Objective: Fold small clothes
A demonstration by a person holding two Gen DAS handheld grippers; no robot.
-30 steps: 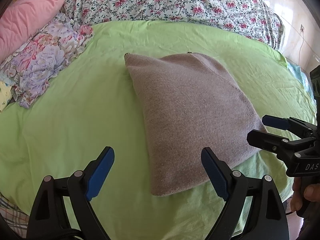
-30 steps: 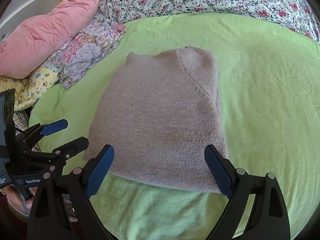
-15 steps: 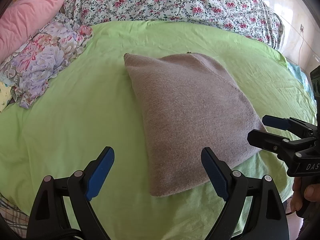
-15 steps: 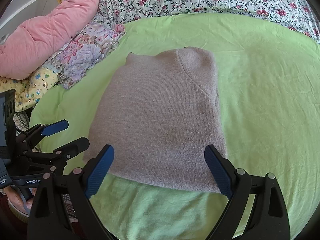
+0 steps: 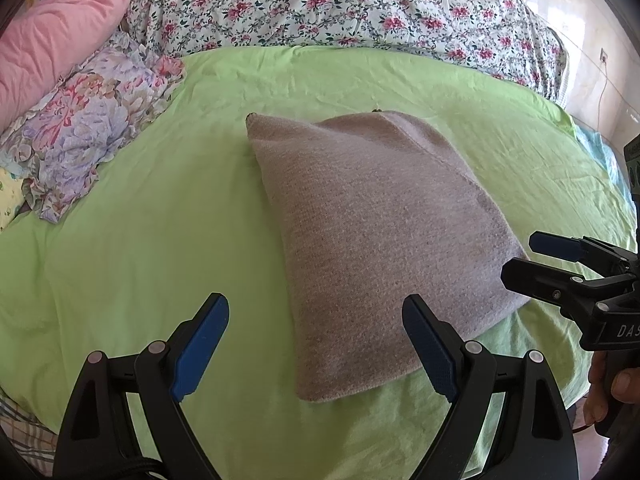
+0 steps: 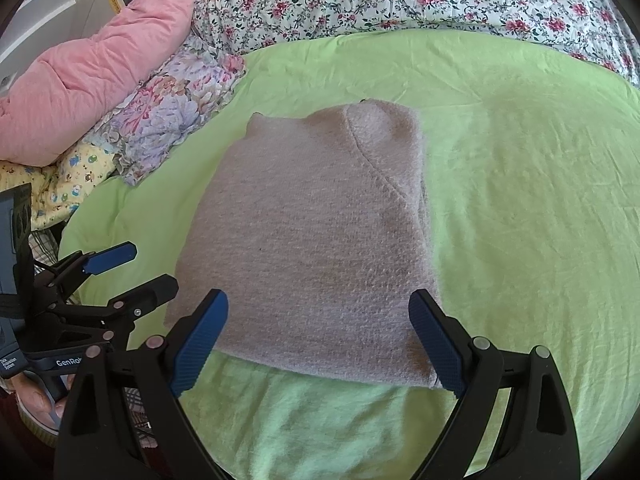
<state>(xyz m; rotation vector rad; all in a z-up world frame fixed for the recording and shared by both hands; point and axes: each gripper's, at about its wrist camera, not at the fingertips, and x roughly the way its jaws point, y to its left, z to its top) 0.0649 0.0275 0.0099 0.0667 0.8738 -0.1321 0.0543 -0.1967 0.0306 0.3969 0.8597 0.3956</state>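
A folded grey-mauve knit garment lies flat on the green bedsheet; it also shows in the right wrist view. My left gripper is open and empty, held above the sheet at the garment's near left corner. My right gripper is open and empty, above the garment's near edge. The right gripper also shows at the right of the left wrist view, open beside the garment's right corner. The left gripper shows at the left of the right wrist view, open.
A floral quilt runs along the back of the bed. A pink duvet and a pastel floral cloth lie at the back left. A yellow patterned cloth lies at the left edge.
Almost nothing has moved. Both grippers stay open and hover in the same places; the garment lies still.
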